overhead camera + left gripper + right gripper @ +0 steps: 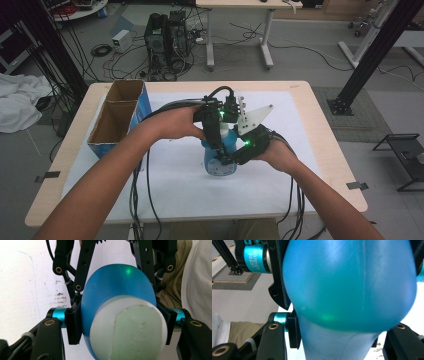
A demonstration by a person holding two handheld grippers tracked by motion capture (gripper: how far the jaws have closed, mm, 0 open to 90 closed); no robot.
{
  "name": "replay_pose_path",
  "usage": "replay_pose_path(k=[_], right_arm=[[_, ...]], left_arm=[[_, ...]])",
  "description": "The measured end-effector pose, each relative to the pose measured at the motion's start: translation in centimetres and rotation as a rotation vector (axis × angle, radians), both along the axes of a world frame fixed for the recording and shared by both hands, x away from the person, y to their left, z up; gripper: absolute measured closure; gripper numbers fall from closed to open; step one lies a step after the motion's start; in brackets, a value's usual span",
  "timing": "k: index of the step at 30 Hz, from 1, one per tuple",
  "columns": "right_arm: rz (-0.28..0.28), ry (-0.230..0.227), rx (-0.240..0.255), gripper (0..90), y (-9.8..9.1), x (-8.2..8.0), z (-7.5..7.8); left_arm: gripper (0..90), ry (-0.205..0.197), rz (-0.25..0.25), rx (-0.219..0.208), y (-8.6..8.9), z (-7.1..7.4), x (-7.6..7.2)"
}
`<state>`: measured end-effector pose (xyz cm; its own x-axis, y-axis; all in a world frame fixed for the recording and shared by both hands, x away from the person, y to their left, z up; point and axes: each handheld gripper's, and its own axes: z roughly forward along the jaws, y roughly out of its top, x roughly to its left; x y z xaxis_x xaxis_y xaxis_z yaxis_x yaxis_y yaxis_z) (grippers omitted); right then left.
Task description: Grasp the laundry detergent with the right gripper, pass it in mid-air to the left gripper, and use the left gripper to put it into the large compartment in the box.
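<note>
Gripping the blue bottle (220, 162) from two sides, both tools met at the middle of the bench (300, 100); the right tool (235, 157) came in low from the right, its jaws pinched on the bottle's lower body, which bulged between them in the right gripper view (352, 290); the left tool (216, 140) reached in from above and the left, its jaws clamped on the bottle's upper part just below the white cap (127, 330), the black pads pressing the blue wall on either side in the left gripper view (115, 287); the bottle stood upright on the white sheet (175, 190) under the two tools, touching it; beyond the left tool, well apart toward the bench's far left corner, a blue cardboard box (120, 120) stood open at the top with two compartments; past the bench's far edge, computer towers (167, 35) and loose cables sat on the floor.
</note>
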<state>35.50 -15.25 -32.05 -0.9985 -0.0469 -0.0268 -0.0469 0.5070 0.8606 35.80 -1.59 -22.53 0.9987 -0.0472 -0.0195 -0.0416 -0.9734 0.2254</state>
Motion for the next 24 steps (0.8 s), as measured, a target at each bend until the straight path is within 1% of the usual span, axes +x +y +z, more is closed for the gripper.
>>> replay_pose_path(k=[1, 2, 4, 7, 8, 9, 10, 11, 12, 13, 14, 16, 18, 19, 20, 21, 22, 23, 24], right_arm=[[-0.009, -0.002, -0.008, 44.2, 0.0, 0.0, 0.0], [0.074, -0.136, 0.088, 44.1, 0.7, 1.1, -0.2], [0.072, -0.139, 0.089, 44.1, 0.7, 1.1, -0.2], [0.064, -0.129, 0.083, 44.1, 0.7, 1.0, -0.2], [-0.027, -0.026, 0.0, 44.1, 0.0, 0.1, -0.1], [-0.025, 0.011, -0.022, 44.0, -0.1, -0.2, 0.0], [0.072, -0.138, 0.092, 43.9, 0.7, 1.0, -0.1], [0.07, -0.127, 0.086, 43.8, 0.6, 0.9, -0.1], [-0.028, -0.01, -0.004, 43.7, -0.1, -0.1, 0.1], [-0.028, 0.02, -0.019, 43.6, -0.2, -0.3, 0.2], [-0.028, 0.012, -0.014, 43.5, -0.2, -0.3, 0.2], [-0.029, -0.004, -0.011, 43.2, -0.3, -0.3, 0.4], [-0.036, -0.008, -0.009, 42.7, -0.3, -0.4, 0.6], [-0.033, -0.008, -0.014, 41.7, -0.4, -0.4, 0.7], [-0.038, -0.002, -0.016, 37.3, -0.5, -0.5, 0.8], [0.038, -0.139, 0.085, 28.1, 0.1, 0.5, 0.8], [-0.056, -0.05, 0.014, 22.1, -0.5, -0.2, 1.0], [-0.073, -0.015, -0.012, 22.1, -0.7, -0.4, 1.0], [-0.065, -0.02, -0.016, 22.1, -1.0, -0.4, 1.1]], left_arm=[[37.5, 0.0, 0.0, 0.0, 0.0, 0.0, 0.0], [37.5, 0.001, -0.003, -0.001, 0.0, 0.0, 0.0], [37.6, -0.003, -0.004, 0.002, 0.0, 0.0, -0.1], [37.8, -0.009, 0.002, -0.006, 0.0, 0.0, -0.2], [37.8, -0.007, -0.002, -0.004, 0.0, 0.1, -0.2], [37.8, -0.003, -0.002, -0.009, 0.0, 0.1, -0.2], [37.8, -0.003, -0.002, -0.009, 0.0, 0.1, -0.2], [37.8, -0.01, 0.004, -0.011, 0.0, 0.2, -0.3], [37.9, -0.011, 0.008, -0.015, 0.0, 0.3, -0.4], [37.9, -0.011, 0.008, -0.015, 0.0, 0.3, -0.4], [37.9, -0.016, 0.001, -0.011, -0.1, 0.5, -0.4], [37.9, -0.013, -0.002, -0.013, -0.2, 0.6, -0.5], [38.0, -0.026, -0.002, -0.01, -0.3, 0.9, -0.5], [38.0, -0.026, -0.002, -0.01, -0.3, 0.9, -0.5], [38.0, -0.023, -0.001, -0.018, -0.3, 1.0, -0.5], [38.0, -0.027, 0.0, -0.013, -0.3, 1.1, -0.5], [38.0, -0.021, 0.004, -0.013, -0.2, 1.2, -0.5], [38.0, -0.026, 0.006, -0.022, -0.1, 1.3, -0.4], [38.0, -0.024, 0.01, -0.021, 0.0, 1.4, -0.4]])
